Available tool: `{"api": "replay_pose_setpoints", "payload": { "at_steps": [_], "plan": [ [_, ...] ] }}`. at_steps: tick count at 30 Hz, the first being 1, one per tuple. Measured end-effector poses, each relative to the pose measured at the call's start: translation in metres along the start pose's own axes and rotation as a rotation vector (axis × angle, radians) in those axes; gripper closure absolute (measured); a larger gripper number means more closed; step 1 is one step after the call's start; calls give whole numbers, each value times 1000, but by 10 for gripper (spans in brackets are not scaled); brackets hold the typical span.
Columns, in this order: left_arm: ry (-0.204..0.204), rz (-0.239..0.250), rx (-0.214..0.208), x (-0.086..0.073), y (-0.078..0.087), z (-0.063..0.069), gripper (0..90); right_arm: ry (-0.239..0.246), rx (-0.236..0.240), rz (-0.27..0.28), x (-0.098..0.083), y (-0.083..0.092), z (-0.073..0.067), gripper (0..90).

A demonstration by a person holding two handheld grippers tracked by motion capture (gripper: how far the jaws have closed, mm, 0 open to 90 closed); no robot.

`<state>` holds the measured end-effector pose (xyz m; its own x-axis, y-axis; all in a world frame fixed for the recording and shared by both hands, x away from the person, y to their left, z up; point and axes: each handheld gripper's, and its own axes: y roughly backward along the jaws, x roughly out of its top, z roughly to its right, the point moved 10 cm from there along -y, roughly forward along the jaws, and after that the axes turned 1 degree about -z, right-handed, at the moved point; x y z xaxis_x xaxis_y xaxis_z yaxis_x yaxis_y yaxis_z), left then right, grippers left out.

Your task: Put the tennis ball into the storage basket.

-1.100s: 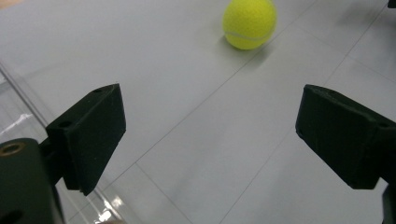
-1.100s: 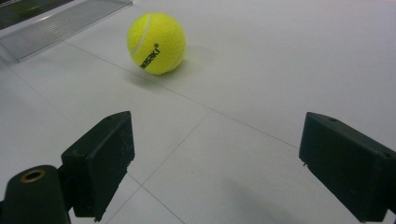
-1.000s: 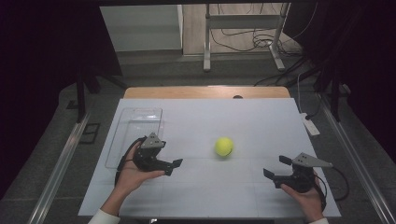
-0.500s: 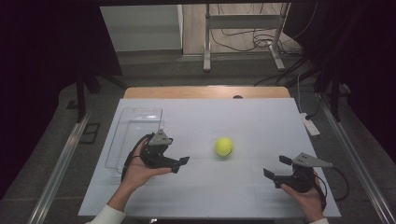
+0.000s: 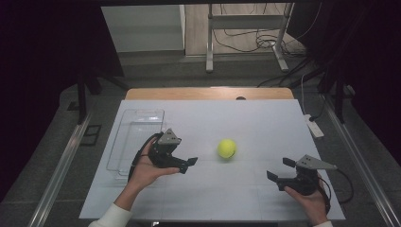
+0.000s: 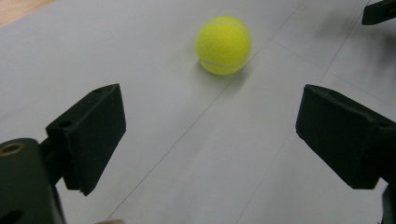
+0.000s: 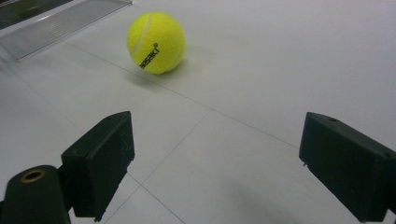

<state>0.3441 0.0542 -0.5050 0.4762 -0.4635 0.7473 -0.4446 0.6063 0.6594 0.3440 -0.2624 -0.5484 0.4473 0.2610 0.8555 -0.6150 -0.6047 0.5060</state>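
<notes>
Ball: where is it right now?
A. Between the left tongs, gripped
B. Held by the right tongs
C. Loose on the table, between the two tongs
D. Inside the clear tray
C. The ball sits on the table, apart from the open left tongs and the open right tongs; the tray lies off to the left.

Clear plastic tray [image 5: 137, 127] at white table's [image 5: 246, 118] left edge, white remote [image 5: 314, 127] at right
</notes>
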Motion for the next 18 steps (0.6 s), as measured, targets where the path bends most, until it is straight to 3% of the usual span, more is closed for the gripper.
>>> {"api": "replay_pose_setpoints", "payload": {
  "at_steps": [18],
  "plan": [
    [-18, -8, -17, 9, -13, 5, 95, -2, -1, -1, 0, 0, 1, 105]
  ]
}}
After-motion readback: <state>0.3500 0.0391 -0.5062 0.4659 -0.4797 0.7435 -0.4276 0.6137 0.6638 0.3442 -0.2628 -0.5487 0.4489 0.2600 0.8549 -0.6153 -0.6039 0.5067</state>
